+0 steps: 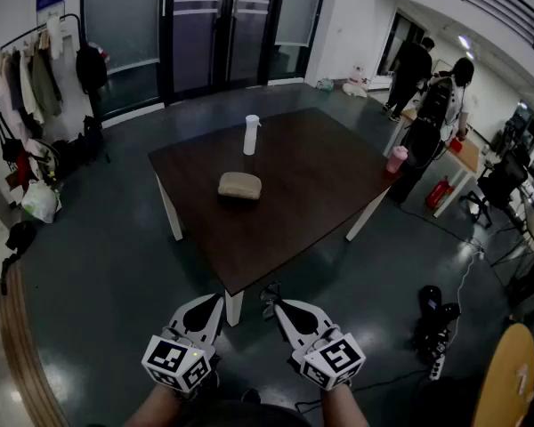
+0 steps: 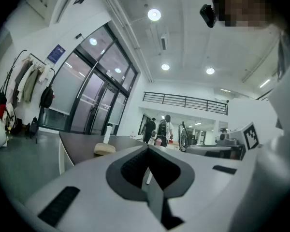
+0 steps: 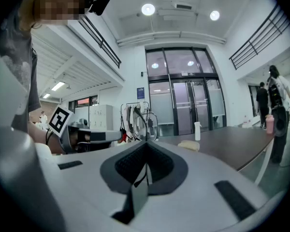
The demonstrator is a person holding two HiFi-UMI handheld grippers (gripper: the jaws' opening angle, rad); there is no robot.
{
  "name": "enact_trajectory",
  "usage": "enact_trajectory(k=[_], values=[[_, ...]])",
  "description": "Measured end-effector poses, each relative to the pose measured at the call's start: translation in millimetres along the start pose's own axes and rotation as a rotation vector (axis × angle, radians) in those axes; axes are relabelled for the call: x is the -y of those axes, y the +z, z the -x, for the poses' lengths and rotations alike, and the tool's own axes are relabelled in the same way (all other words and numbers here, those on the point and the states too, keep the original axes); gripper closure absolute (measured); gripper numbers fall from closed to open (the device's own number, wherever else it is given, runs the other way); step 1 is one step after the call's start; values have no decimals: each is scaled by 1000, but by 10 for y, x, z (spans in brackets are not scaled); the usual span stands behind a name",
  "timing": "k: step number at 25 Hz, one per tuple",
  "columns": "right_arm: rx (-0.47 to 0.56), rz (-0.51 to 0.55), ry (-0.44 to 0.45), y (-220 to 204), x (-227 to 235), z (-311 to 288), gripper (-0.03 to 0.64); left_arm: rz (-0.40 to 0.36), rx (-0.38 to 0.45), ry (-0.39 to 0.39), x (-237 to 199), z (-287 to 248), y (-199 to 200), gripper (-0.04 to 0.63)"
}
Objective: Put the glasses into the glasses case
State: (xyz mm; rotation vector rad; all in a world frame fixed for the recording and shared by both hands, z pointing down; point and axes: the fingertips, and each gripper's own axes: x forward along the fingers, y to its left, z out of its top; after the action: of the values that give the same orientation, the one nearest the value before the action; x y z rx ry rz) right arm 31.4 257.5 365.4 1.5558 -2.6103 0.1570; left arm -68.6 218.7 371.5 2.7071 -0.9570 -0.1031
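Observation:
The tan glasses case [image 1: 239, 185] lies shut near the middle of the dark brown table [image 1: 320, 203]; it also shows in the left gripper view [image 2: 104, 149] and the right gripper view [image 3: 188, 145]. Both grippers hang low in front of the table's near corner, well short of the case. My right gripper [image 1: 272, 302] [image 3: 146, 143] is shut on the thin-framed glasses [image 1: 269, 291] [image 3: 147, 129], which stick up from its tips. Beside it, my left gripper [image 1: 218, 301] [image 2: 147, 148] is shut with nothing held.
A white bottle [image 1: 251, 134] stands behind the case and a pink cup [image 1: 397, 159] at the table's right edge. Two people [image 1: 436, 105] stand at desks to the back right. A coat rack [image 1: 36, 78] is at the left, cables and gear [image 1: 432, 323] on the floor.

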Motion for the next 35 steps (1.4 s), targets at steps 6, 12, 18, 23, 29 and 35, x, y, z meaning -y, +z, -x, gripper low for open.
enact_trajectory(k=[6, 12, 18, 23, 29, 35], values=[[-24, 1, 4, -121, -37, -120, 630, -11, -34, -9, -95, -74, -45, 589], [-23, -15, -2, -156, -28, -186, 630, -11, -47, -11, -169, -81, -74, 589], [-22, -16, -2, -155, -63, -236, 630, -11, -53, -19, -240, -92, -64, 589], [-27, -25, -23, -138, -22, -287, 630, -18, -53, -24, -337, -148, -9, 589], [-12, -41, -53, -104, 44, -423, 630, -23, -54, -41, -514, -228, 14, 589], [-4, -54, -101, -79, 137, -567, 630, -33, -58, -81, -678, -347, 46, 589]])
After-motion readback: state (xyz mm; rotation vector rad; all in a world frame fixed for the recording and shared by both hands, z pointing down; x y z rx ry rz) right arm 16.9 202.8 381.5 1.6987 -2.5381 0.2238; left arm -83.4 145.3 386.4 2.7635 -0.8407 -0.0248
